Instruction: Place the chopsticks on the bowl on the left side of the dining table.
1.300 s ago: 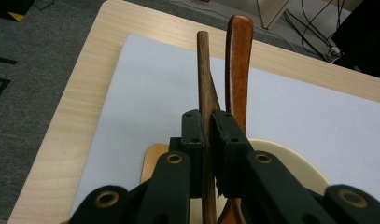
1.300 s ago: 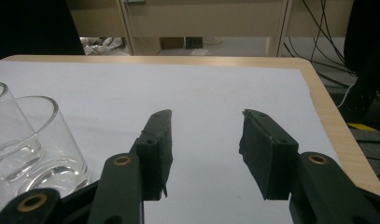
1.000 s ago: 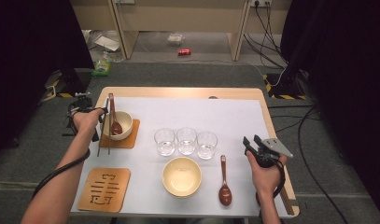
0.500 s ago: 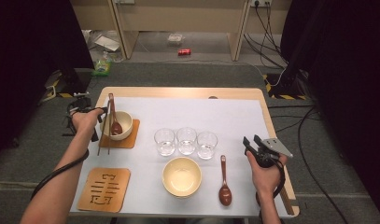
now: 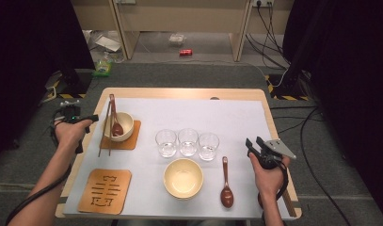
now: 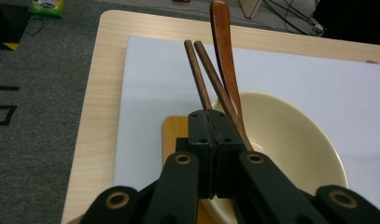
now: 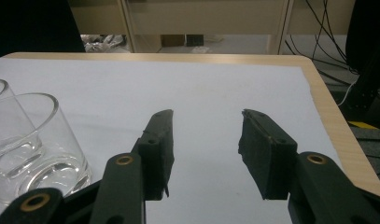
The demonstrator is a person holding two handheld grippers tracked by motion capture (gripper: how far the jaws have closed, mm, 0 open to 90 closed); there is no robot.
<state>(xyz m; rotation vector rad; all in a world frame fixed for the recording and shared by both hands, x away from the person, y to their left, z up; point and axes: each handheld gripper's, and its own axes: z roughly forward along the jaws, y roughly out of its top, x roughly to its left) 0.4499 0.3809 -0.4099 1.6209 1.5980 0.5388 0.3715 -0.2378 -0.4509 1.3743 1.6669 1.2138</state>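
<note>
A pair of wooden chopsticks [image 5: 107, 126] [image 6: 202, 79] lies against the left rim of a cream bowl [image 5: 124, 121] [image 6: 290, 140], which stands on a wooden coaster [image 5: 131, 141] [image 6: 174, 133]. A brown spoon [image 5: 116, 127] [image 6: 223, 51] rests inside that bowl. My left gripper [image 5: 89, 118] [image 6: 211, 116] is at the table's left edge, just left of the chopsticks. Its jaws have just been closing and are shut with nothing between them. My right gripper [image 5: 254, 141] [image 7: 206, 116] hovers open and empty over the white mat [image 5: 236, 113], right of the glasses.
Three empty glasses [image 5: 188, 141] [image 7: 33, 144] stand in a row mid-table. In front of them sit an empty cream bowl [image 5: 183, 177] and a second brown spoon [image 5: 226, 184]. A carved wooden coaster [image 5: 105, 190] lies bare at the front left.
My left hand has pulled back left, away from the chopsticks, which stay against the bowl. The right hand has not moved.
</note>
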